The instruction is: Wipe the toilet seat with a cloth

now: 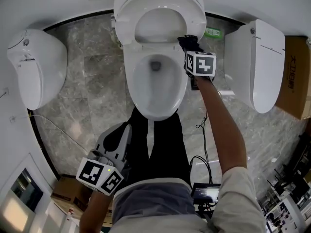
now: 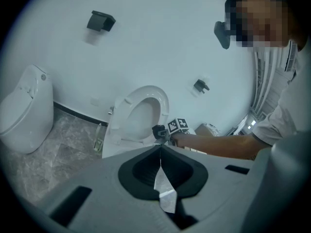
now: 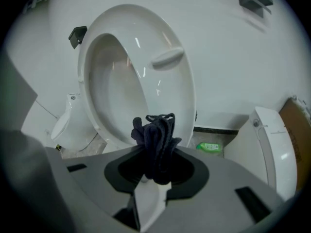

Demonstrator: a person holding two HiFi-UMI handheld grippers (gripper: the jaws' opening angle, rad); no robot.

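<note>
Looking steeply down from the person's head, a white toilet point(image 1: 133, 89) stands in the middle of a grey marbled floor point(image 1: 92, 81), with its toilet seat point(image 1: 127, 21) raised upright against the wall so the underside faces out. The right hand-held gripper point(image 1: 190, 47), at the end of an outstretched bare arm point(image 1: 221, 130), is up at the right side of the bowl, by the lower right edge of the raised seat. Its jaws are clamped on a bunched dark cloth point(image 3: 156, 135), which sticks out past the tips. From that gripper's own camera the cloth sits right in front of the seat's ring, but whether it touches the seat cannot be told. The left hand-held gripper point(image 1: 125, 130) is low at the person's left side, near the dark trouser legs and well apart from the toilet. Its jaws are pressed together with nothing between them. Two more white toilets stand on either side, one on the left point(image 1: 36, 64) and one on the right point(image 1: 257, 62). A green bottle point(image 1: 212, 32) lies on the floor by the wall, between the middle and right toilets, and a brown cardboard box point(image 1: 294, 76) sits at the far right.
</note>
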